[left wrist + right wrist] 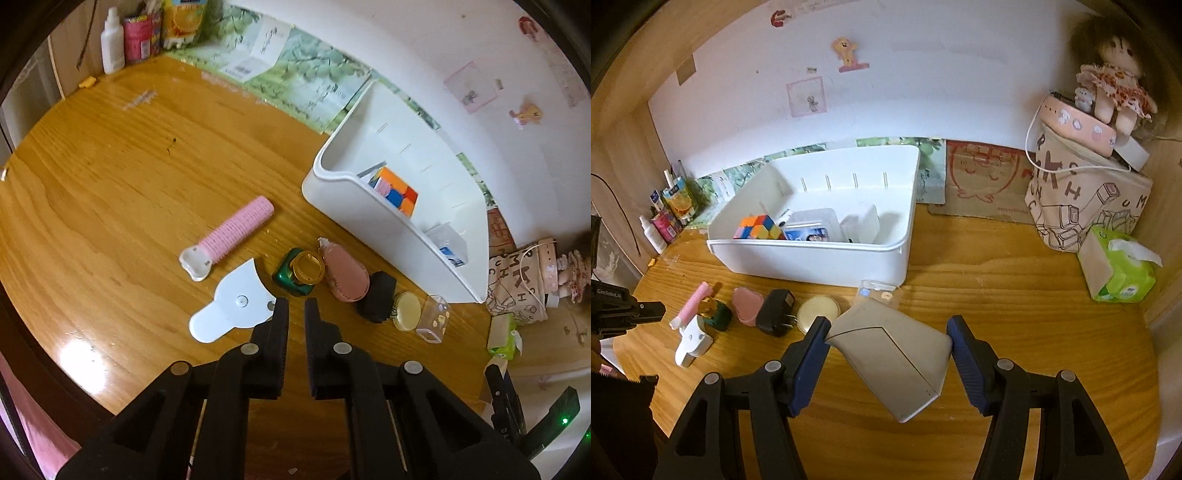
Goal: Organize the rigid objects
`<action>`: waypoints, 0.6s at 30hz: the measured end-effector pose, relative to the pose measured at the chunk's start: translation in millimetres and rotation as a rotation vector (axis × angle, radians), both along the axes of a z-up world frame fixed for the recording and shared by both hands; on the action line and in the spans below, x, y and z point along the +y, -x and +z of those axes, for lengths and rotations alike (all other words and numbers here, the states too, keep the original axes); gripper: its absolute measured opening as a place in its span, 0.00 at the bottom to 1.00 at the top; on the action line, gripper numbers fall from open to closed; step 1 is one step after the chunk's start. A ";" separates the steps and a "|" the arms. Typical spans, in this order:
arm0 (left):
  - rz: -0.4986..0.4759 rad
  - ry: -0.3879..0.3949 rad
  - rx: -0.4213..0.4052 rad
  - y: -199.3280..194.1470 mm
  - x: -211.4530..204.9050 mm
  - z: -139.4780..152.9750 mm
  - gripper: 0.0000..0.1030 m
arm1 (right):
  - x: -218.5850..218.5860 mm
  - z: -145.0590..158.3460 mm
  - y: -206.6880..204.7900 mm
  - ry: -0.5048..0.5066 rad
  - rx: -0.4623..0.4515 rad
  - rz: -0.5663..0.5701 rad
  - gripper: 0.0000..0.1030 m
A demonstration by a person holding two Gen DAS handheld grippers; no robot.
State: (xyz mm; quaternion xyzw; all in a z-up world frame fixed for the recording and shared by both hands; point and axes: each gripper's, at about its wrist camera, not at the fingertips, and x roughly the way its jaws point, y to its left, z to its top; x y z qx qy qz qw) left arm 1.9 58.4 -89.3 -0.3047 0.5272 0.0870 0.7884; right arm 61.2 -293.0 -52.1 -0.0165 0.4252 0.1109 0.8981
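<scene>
A white bin stands on the wooden table and holds a colour cube, a clear box and a card. In front of it lie a pink roller, a white flat tool, a green bottle, a pink pouch, a black charger, a round tin and a clear case. My left gripper hovers empty before the green bottle, its jaws a narrow gap apart. My right gripper is shut on a grey-white wedge-shaped device, held above the table.
Bottles and cartons stand at the back left corner. A printed bag with a doll on top and a green tissue pack stand at the right. The wall is close behind the bin.
</scene>
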 end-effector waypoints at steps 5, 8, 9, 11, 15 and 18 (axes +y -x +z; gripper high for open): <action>0.024 -0.017 0.001 12.6 8.0 -0.1 0.12 | 6.5 4.9 4.4 -0.016 -0.012 0.034 0.63; 0.044 -0.028 0.023 20.6 14.8 -4.1 0.15 | 11.7 8.4 6.5 -0.015 -0.025 0.058 0.63; 0.049 -0.033 0.029 22.8 16.7 -5.4 0.16 | 13.0 9.1 6.7 -0.018 -0.027 0.066 0.63; 0.054 -0.040 0.034 26.5 19.8 -7.1 0.25 | 16.3 10.9 6.1 -0.021 -0.029 0.083 0.63; 0.036 -0.064 0.036 30.4 21.2 -11.4 0.54 | 22.0 13.7 5.4 -0.016 -0.040 0.119 0.63; -0.004 -0.077 0.050 27.4 16.5 -17.5 0.65 | 24.1 14.9 4.1 -0.015 -0.041 0.137 0.63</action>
